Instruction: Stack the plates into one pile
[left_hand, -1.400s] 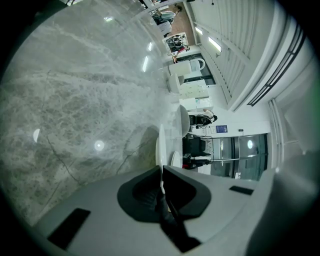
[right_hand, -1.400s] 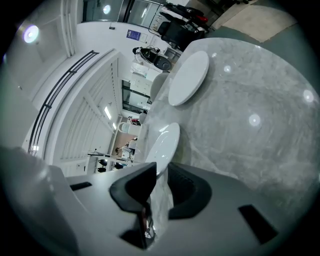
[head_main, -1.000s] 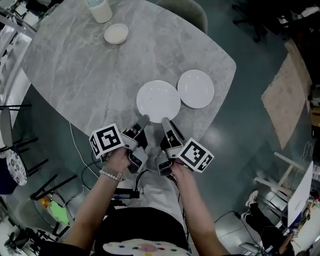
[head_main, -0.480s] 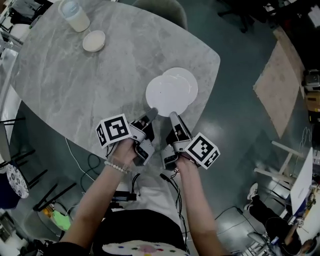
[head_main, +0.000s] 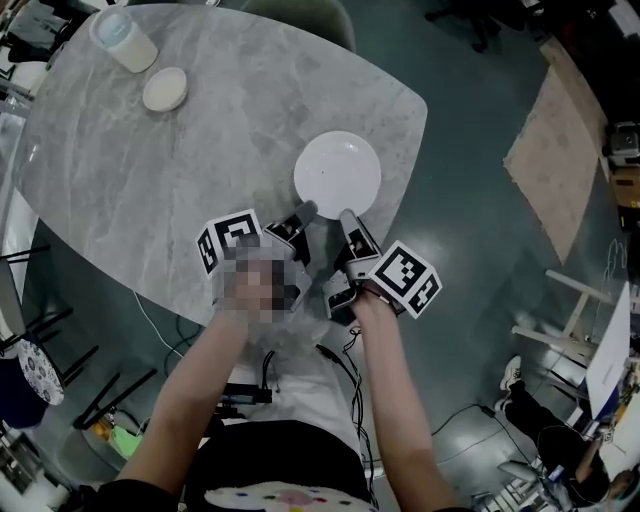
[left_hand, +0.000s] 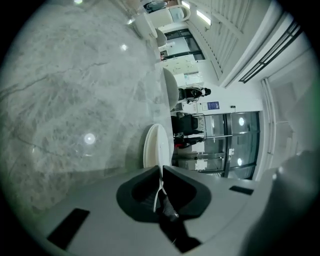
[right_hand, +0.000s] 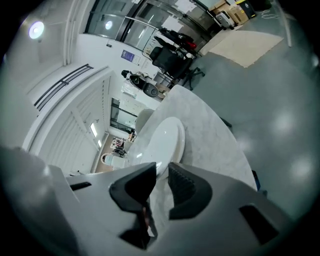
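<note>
The plates that lay side by side a second ago now sit as one pile (head_main: 338, 172), just above centre of the head view, near the table's (head_main: 150, 180) right edge. The stacking looks done. Your left gripper (head_main: 304, 211) stays clenched on the top plate's (left_hand: 155, 145) near rim. Your right gripper (head_main: 347, 214) has just eased open, and nothing is pinched. The top plate looks plain white, round, shallow and glossy.

Glossy, smooth white plates (head_main: 337, 172); polished grey marble-look table (head_main: 150, 170) beneath them; sheen on the floor (head_main: 480, 250) beside it.
</note>
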